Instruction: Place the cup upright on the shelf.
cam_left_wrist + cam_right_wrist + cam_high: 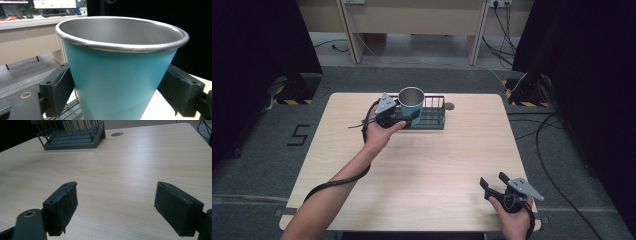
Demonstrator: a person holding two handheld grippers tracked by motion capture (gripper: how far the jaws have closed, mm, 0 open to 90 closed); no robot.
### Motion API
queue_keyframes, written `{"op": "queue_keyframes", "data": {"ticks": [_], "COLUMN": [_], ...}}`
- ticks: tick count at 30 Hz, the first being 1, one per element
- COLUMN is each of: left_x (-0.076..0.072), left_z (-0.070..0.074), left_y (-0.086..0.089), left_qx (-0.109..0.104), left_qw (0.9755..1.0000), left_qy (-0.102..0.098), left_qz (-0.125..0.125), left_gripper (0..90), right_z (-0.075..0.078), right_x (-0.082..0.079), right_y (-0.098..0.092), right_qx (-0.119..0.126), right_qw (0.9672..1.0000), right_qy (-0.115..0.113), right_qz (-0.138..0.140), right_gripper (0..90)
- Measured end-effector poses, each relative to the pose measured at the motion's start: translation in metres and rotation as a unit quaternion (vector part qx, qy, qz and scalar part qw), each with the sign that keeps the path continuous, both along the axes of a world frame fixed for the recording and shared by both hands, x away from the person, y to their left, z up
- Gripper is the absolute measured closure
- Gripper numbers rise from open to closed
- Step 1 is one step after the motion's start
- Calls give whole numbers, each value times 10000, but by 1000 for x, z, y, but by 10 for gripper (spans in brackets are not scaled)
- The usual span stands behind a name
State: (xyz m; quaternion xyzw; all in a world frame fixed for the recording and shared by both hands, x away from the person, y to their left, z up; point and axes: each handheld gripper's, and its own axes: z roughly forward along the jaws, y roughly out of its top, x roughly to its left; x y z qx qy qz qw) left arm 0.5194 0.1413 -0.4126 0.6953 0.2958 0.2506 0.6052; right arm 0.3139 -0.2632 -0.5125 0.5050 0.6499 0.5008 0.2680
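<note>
there is one cup [411, 103] here, blue on the outside and shiny metal on the inside. it stands up straight at the left end of one dark wire rack [430, 116], which sits at the middle of the far edge of the tabletop [432, 165]. whether the cup's bottom rests in the rack or hangs just over it, i cannot tell.

there are two grippers, one in each hand. the left gripper [398, 115] is at the cup. in the left gripper view its two black fingers [58, 88] press on the cup [117, 75], one on each side, so they hold it. a bit of the rack [72, 110] shows under the cup there.

the right gripper [493, 183] is near the right corner of the near edge of the tabletop, well apart from the cup and the rack. its two fingers [65, 205] are spread wide with just bare wood between them. in the right gripper view the rack [72, 135] is far off, and one small round spot [117, 134] lies on the tabletop just beside it.
</note>
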Motion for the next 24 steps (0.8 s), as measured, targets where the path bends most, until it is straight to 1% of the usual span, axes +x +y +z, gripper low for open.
{"op": "queue_keyframes", "data": {"ticks": [7, 10, 15, 21, 22, 23, 24], "left_x": [6, 8, 12, 17, 18, 19, 20], "left_z": [1, 3, 7, 7, 8, 8, 9], "left_y": [-2, -3, -3, -5, -5, -5, -5], "left_qx": [2, -11, -14, -2, 21, -18, -21], "left_qw": [10000, 10000, 9999, 9998, 9997, 9997, 9997], "left_qy": [-2, -18, -44, -22, -68, -16, -17], "left_qz": [60, 96, 140, 199, 233, 225, 231], "left_gripper": [163, 162, 162, 162, 162, 162, 162], "right_z": [0, 0, 0, 0, 0, 0, 0], "right_x": [0, 0, 0, 0, 0, 0, 0], "right_y": [0, 0, 0, 1, 1, 1, 1], "right_qx": [0, 40, 40, 10, 7, 9, 6], "right_qw": [10000, 10000, 10000, 10000, 10000, 10000, 10000], "right_qy": [-1, 22, 20, 21, 17, 15, 12], "right_qz": [-1, -3, -5, 23, 26, 24, 21], "right_gripper": [195, 195, 195, 196, 196, 196, 197]}}
